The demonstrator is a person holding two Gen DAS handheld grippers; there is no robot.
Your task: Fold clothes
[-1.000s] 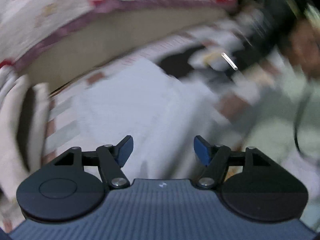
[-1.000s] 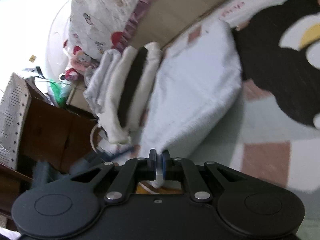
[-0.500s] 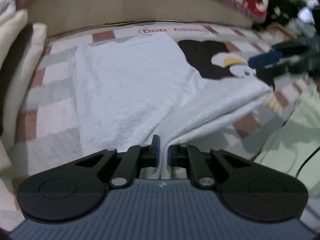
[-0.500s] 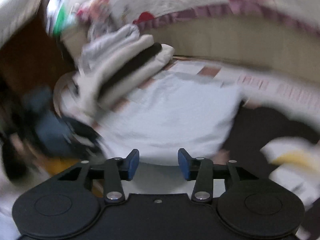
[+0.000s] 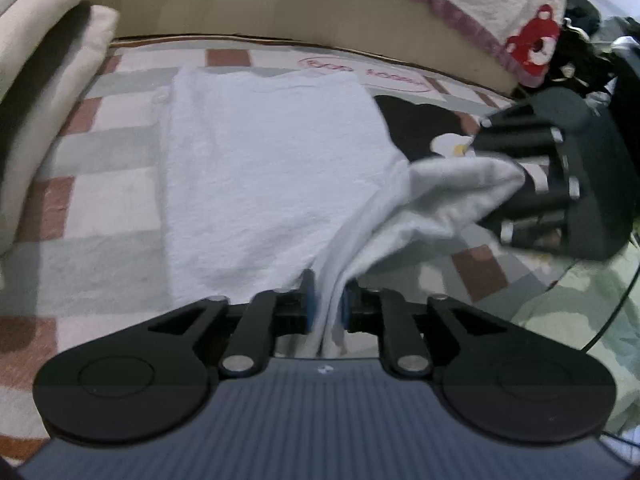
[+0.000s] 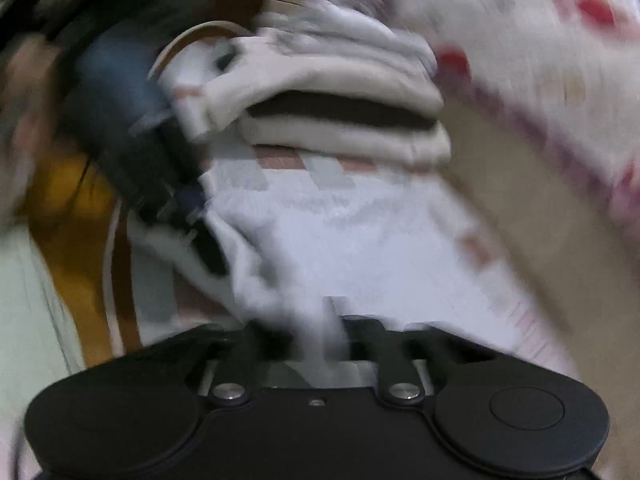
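Observation:
A white garment [image 5: 272, 168] lies flat on the checked mat [image 5: 100, 208]; its near right part is pulled up into a ridge. My left gripper [image 5: 327, 304] pinches the near end of that ridge. Its jaws are opening slightly, with the cloth still filling the gap between the blue pads. My right gripper [image 5: 520, 178] comes in from the right, shut on the ridge's far corner. The right wrist view is blurred. There the white garment [image 6: 360, 240] runs up between the closed fingers of my right gripper [image 6: 324, 332], and my left gripper [image 6: 192, 200] shows as a dark smear at the left.
A stack of folded clothes [image 5: 48, 80], cream with a dark layer, sits at the mat's left edge, also seen as a stack [image 6: 340, 108]. A beige bed base [image 5: 240, 0] with a printed quilt [image 5: 500, 0] bounds the far side. Pale green cloth [image 5: 580, 320] and a cable lie at the right.
The left gripper went from open over the garment to closed on its near edge. The right gripper let go, rolled, and closed again on the raised corner at the right.

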